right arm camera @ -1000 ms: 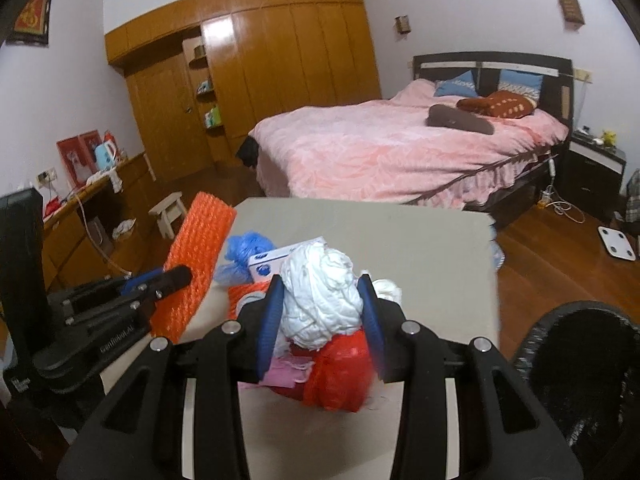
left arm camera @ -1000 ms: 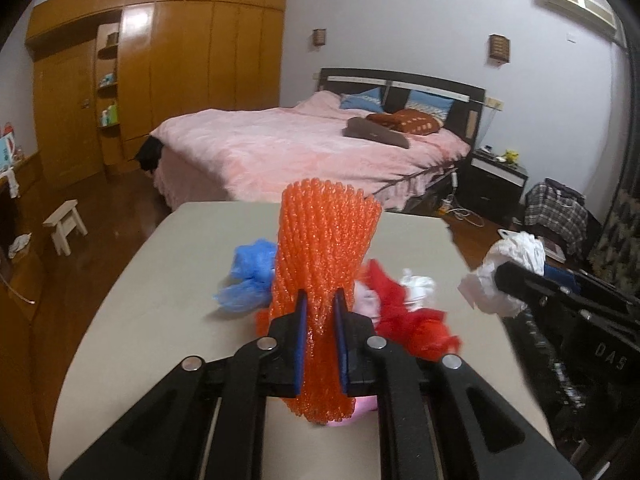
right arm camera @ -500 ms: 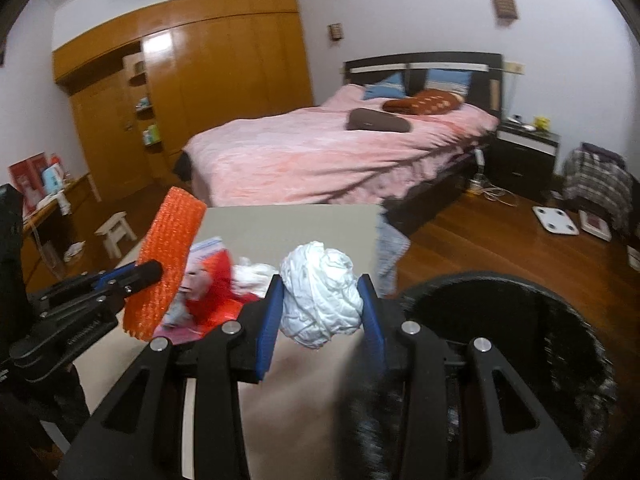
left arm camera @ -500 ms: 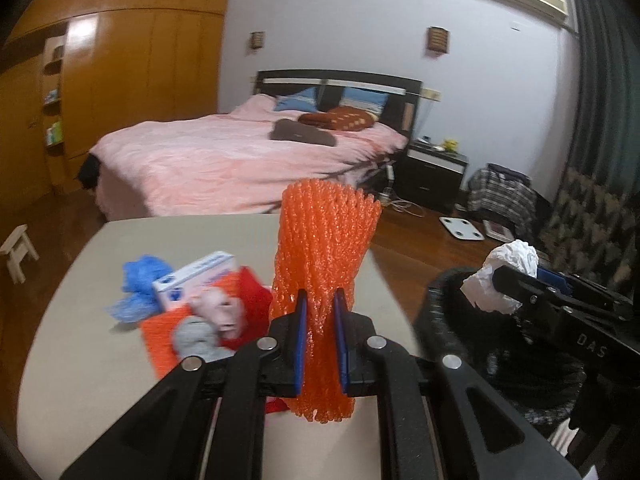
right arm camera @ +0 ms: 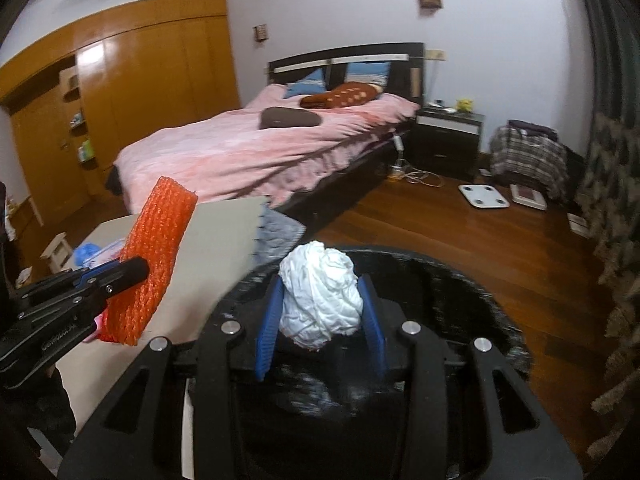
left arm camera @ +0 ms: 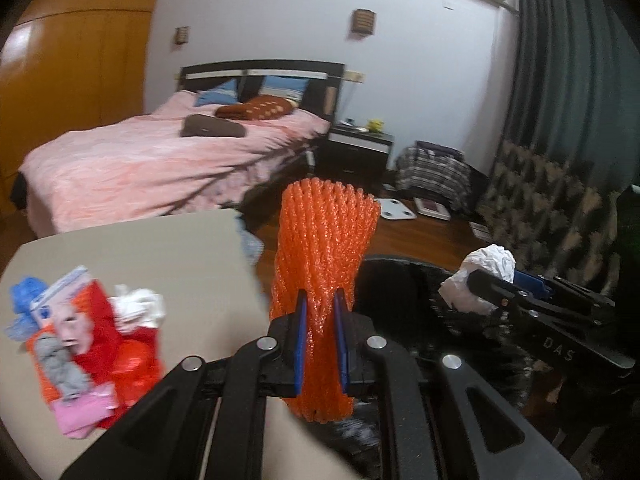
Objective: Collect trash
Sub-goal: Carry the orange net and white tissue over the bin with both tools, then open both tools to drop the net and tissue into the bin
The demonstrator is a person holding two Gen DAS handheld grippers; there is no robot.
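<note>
My left gripper [left arm camera: 320,312] is shut on an orange foam net sleeve [left arm camera: 324,248], which stands upright between the blue pads at the table's right edge, beside the black-lined trash bin [left arm camera: 404,276]. My right gripper [right arm camera: 320,296] is shut on a crumpled white paper ball [right arm camera: 318,296] and hovers over the open bin [right arm camera: 460,300]. The right wrist view shows the left gripper [right arm camera: 136,270] with the net sleeve [right arm camera: 154,256] at the left. In the left wrist view the paper ball [left arm camera: 478,280] sits at the right gripper's tip. Several pieces of trash [left arm camera: 88,344] lie on the beige table [left arm camera: 192,256].
The trash pile holds red, pink, grey, white and blue scraps plus a small box. Behind the table are a pink bed [right arm camera: 260,148], a nightstand [right arm camera: 448,136], a white scale [right arm camera: 484,196] on the wood floor, and a patterned chair [left arm camera: 536,208] by the curtain.
Both grippers have swung right, from over the table's trash pile to the black bin, each keeping its hold. The bin now fills the lower part of the right wrist view.
</note>
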